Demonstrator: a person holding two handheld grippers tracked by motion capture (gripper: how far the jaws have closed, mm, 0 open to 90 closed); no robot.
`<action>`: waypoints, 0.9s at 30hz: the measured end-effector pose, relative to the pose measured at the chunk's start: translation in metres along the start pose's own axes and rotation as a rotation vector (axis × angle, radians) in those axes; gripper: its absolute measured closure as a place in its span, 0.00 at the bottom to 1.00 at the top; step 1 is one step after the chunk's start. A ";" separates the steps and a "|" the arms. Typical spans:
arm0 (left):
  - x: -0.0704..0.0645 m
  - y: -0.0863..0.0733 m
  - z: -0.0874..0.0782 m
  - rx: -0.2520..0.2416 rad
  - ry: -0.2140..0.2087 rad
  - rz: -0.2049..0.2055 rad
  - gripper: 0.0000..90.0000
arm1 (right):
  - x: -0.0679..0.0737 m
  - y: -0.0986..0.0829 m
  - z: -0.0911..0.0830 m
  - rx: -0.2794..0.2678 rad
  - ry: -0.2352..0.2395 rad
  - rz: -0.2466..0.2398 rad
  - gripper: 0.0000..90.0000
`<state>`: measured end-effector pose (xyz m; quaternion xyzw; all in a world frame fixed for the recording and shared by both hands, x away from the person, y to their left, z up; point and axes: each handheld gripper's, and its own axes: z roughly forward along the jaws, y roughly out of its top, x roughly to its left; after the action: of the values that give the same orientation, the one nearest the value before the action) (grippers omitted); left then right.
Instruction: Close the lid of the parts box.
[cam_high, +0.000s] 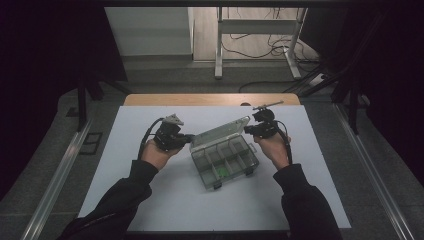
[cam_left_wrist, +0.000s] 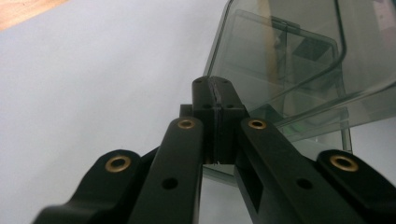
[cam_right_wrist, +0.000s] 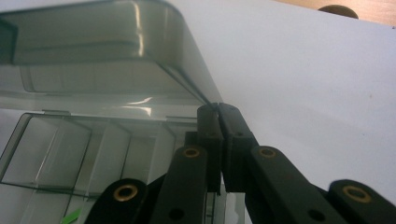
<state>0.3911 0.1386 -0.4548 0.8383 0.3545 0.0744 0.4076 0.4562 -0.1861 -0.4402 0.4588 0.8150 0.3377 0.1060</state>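
Note:
A clear plastic compartment box (cam_high: 227, 162) lies on the white table top, its lid (cam_high: 220, 132) raised and tilted back. My left gripper (cam_high: 189, 138) meets the lid's left end; its jaws are pressed together at the lid's corner (cam_left_wrist: 215, 86), with the lid (cam_left_wrist: 280, 56) rising just behind. My right gripper (cam_high: 248, 130) is at the lid's right end, jaws closed where the thin lid edge runs into their seam (cam_right_wrist: 218, 109). The lid (cam_right_wrist: 93, 46) arches over the compartments (cam_right_wrist: 70, 149). A small green piece (cam_high: 221, 172) lies in one compartment.
The white sheet (cam_high: 150, 190) covers most of the table and is bare around the box. A wooden strip (cam_high: 210, 99) runs along the far edge, with a small dark knob (cam_high: 245, 104) on it. Cables and a metal frame (cam_high: 257, 45) stand on the floor beyond.

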 end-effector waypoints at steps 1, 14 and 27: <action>-0.001 -0.001 0.000 -0.002 -0.002 -0.004 1.00 | 0.000 -0.001 -0.001 0.002 0.002 0.001 0.97; -0.012 -0.004 -0.002 -0.005 -0.004 0.003 1.00 | -0.002 -0.010 -0.007 0.018 0.020 0.005 0.96; -0.019 -0.007 -0.003 -0.002 -0.021 0.006 1.00 | -0.004 -0.022 -0.022 0.031 0.010 -0.014 0.96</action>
<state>0.3721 0.1311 -0.4549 0.8396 0.3476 0.0674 0.4119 0.4329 -0.2069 -0.4387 0.4530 0.8239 0.3265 0.0970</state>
